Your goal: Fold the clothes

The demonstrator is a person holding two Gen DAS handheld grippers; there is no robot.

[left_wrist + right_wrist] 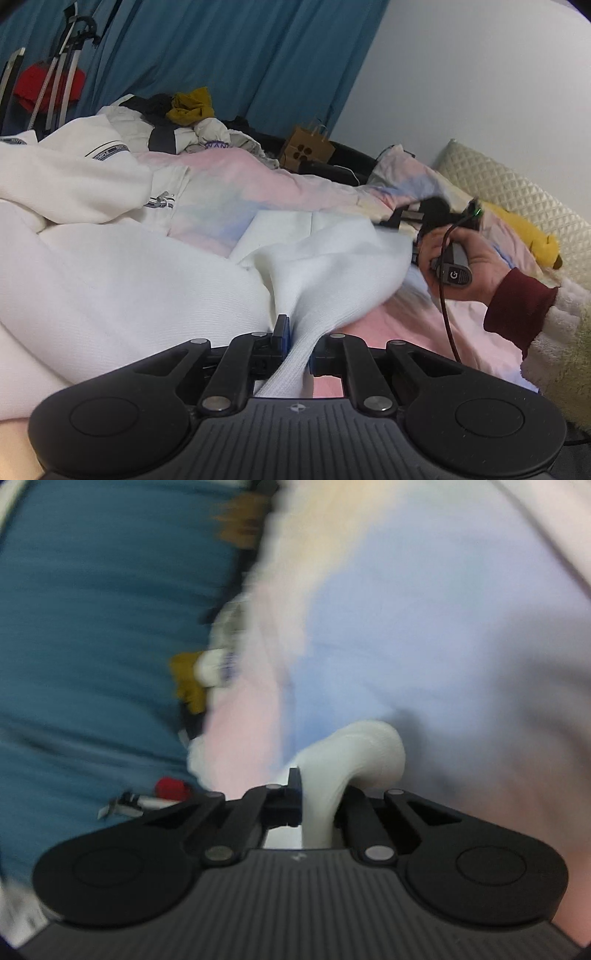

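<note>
A white knit garment (155, 280) lies spread over the pastel pink and blue bedspread (236, 184). My left gripper (299, 343) is shut on a bunched edge of it, and the cloth runs from the jaws up and to the right. My right gripper (402, 221) shows in the left wrist view, held in a hand at the garment's far right end. In the blurred right wrist view, my right gripper (317, 794) is shut on a fold of the white garment (354, 753) above the bedspread (424, 646).
More white clothes (74, 173) and a heap of dark and mustard clothes (184, 107) lie at the back of the bed. A brown paper bag (306, 147), a quilted pillow (517, 199), a yellow plush toy (532, 236) and a blue curtain (221, 55) stand behind.
</note>
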